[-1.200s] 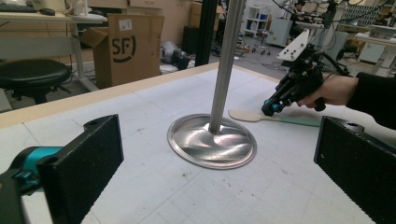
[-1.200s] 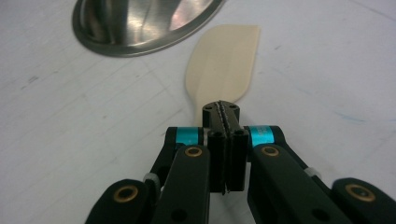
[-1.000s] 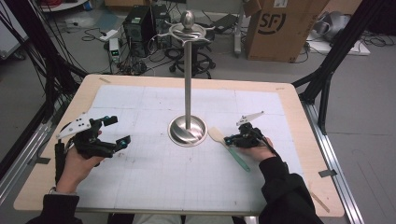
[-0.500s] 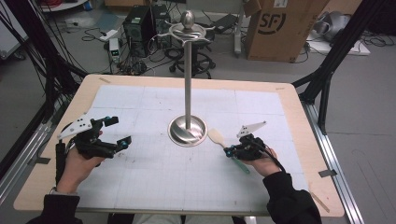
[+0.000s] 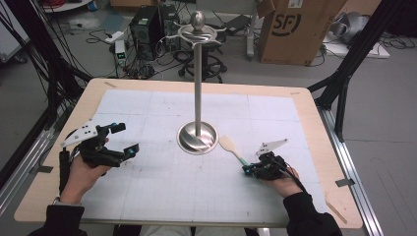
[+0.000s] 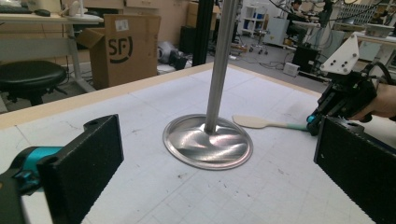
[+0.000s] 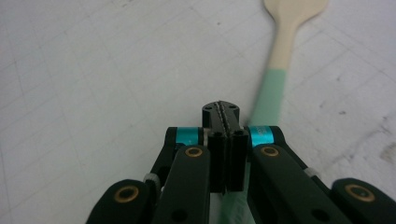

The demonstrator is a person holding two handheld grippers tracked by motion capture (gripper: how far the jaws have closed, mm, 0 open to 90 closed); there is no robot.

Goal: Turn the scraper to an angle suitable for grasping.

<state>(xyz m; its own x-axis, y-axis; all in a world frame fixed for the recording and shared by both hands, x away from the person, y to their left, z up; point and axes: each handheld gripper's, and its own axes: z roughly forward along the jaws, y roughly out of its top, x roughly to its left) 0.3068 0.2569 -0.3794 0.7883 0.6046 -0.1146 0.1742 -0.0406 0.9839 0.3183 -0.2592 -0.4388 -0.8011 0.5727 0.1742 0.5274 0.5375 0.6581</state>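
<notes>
Right gripper (image 5: 247,170), near right: jaws pressed together, nothing between them; cream wooden spatula with mint-green handle (image 5: 233,149) lies flat beside and under it, blade toward the steel pole stand's round base (image 5: 197,139) mid-surface. Left gripper (image 5: 125,137), near left: jaws spread, empty.

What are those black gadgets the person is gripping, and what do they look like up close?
Each hand carries a black claw. The left claw has two flat jaws faced with rough black pads and turquoise collars at the joints. The right claw has the same turquoise collars, brass-coloured pivot pins and toothed jaw faces. A pale grey three-cornered plate with small holes tops each, and black cables trail back. The sleeves are dark.
</notes>
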